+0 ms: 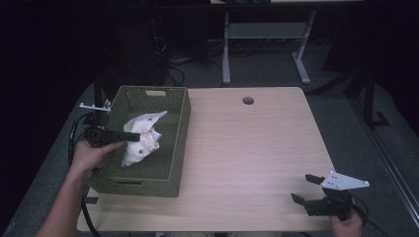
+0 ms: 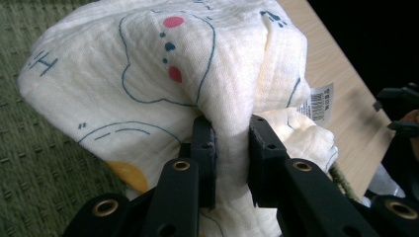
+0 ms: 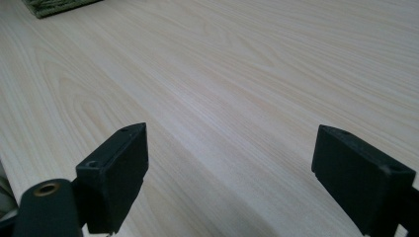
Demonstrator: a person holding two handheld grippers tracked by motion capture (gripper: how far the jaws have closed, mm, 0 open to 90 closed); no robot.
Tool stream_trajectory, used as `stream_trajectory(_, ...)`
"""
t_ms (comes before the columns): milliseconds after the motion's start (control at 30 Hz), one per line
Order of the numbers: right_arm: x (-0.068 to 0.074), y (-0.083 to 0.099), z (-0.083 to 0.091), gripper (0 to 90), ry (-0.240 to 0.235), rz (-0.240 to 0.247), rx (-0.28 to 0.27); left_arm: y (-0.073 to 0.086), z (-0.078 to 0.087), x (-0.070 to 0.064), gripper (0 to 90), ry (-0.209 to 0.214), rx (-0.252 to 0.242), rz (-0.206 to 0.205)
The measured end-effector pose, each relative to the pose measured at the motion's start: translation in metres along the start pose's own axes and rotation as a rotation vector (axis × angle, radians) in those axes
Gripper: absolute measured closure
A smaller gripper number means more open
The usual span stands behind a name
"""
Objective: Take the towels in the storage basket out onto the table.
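A cream cloth printed with blue outlines and red dots hangs bunched inside the green woven basket at the table's left. My left gripper reaches over the basket's left wall and is shut on a fold of the cloth, lifting it clear of the basket floor; a barcode tag dangles from it. My right gripper rests low near the table's front right edge, wide open, with only bare wood between its jaws.
The light wooden table has a round cable hole near its far edge. A desk frame and cables stand on the dark floor behind. The basket's corner shows far off in the right gripper view.
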State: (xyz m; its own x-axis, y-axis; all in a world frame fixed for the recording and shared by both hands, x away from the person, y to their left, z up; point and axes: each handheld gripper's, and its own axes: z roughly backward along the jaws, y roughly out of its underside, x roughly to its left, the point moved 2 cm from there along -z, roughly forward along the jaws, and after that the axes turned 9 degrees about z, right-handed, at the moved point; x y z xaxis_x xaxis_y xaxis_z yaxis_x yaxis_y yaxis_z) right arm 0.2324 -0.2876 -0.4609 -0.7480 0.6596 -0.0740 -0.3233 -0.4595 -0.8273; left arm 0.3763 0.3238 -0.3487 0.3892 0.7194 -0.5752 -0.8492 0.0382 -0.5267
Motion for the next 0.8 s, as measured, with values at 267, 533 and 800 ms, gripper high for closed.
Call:
stream_trajectory(267,0.000,0.000,0.000,14.0,-0.002,0.000,-0.001,-0.002,0.004,-0.003,76.0,0.048,-0.030,0.007)
stream_trajectory(533,0.000,-0.001,0.000,14.0,-0.001,0.003,-0.005,-0.005,0.008,-0.007,76.0,0.091,-0.062,0.025)
stream_trajectory(800,0.000,0.000,0.000,14.0,0.000,0.002,-0.006,-0.009,0.007,-0.015,76.0,0.133,-0.080,0.022)
